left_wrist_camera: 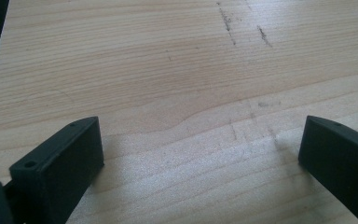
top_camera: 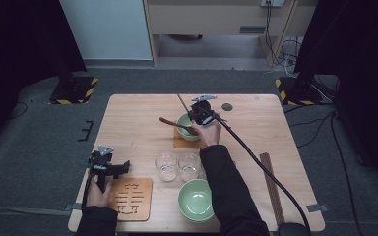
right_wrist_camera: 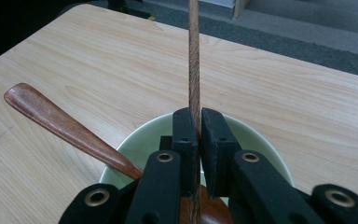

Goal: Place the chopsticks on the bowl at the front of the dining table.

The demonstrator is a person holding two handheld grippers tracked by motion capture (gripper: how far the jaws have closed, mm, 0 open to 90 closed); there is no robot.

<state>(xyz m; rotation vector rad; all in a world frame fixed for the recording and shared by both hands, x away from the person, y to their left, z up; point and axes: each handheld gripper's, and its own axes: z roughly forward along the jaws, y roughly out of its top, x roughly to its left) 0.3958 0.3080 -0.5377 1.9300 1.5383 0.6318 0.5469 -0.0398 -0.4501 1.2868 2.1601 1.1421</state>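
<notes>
My right gripper (top_camera: 197,116) hovers over a pale green bowl (top_camera: 184,121) near the table's far middle, shut on a dark wooden chopstick (top_camera: 182,103) that sticks out up and to the left. In the right gripper view its jaws (right_wrist_camera: 198,116) pinch the chopstick (right_wrist_camera: 194,65) above the bowl's rim (right_wrist_camera: 261,140). A reddish wooden spoon (top_camera: 170,123) lies in the bowl with its handle (right_wrist_camera: 60,120) pointing left. My left gripper (top_camera: 109,167) rests at the near left of the table. Its jaws (left_wrist_camera: 199,135) stand wide open over bare wood.
The bowl stands on a small wooden coaster (top_camera: 181,143). Two clear glasses (top_camera: 167,165) (top_camera: 189,166) and a second green bowl (top_camera: 196,199) sit near the front. A carved wooden trivet (top_camera: 130,197) lies front left, a dark wooden strip (top_camera: 271,187) at the right.
</notes>
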